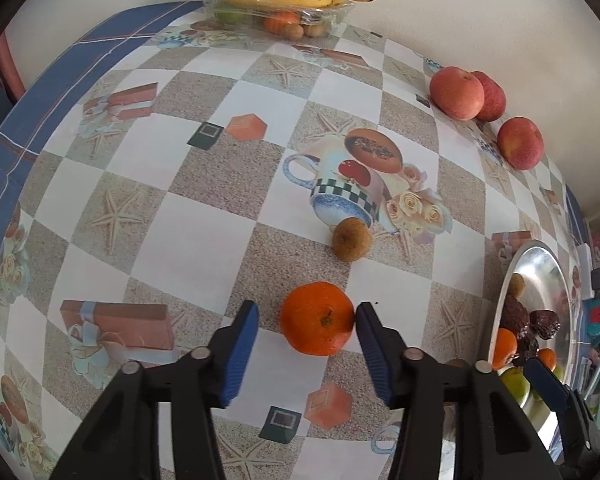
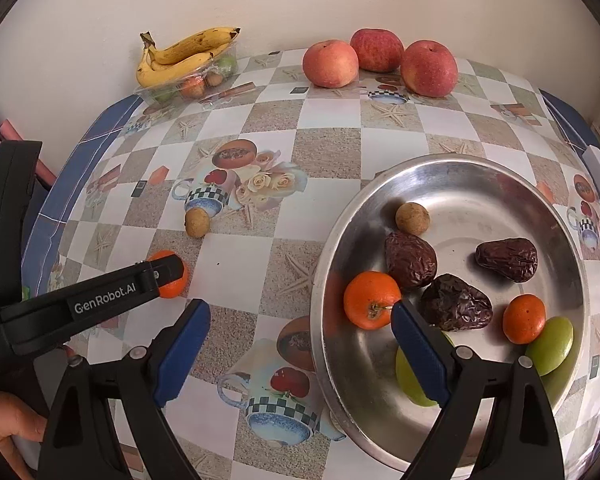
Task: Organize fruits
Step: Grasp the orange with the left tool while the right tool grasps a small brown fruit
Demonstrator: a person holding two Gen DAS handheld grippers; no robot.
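Note:
A tangerine (image 1: 317,318) lies on the patterned tablecloth between the fingers of my left gripper (image 1: 306,318). The jaws are open; the right pad touches the fruit and the left pad stands apart. The tangerine also shows in the right wrist view (image 2: 175,280), partly behind the left gripper's arm. A small brown fruit (image 1: 351,239) lies just beyond it. My right gripper (image 2: 300,320) is open and empty over the near-left rim of the steel plate (image 2: 340,248), which holds two tangerines (image 2: 370,300), three dates (image 2: 456,302), a brown fruit and two green fruits.
Three apples (image 2: 380,62) stand by the far wall. A clear plastic tray (image 2: 188,84) with bananas (image 2: 184,56) on top and small fruits inside sits at the far left corner. The table's blue edge (image 1: 40,112) runs along the left.

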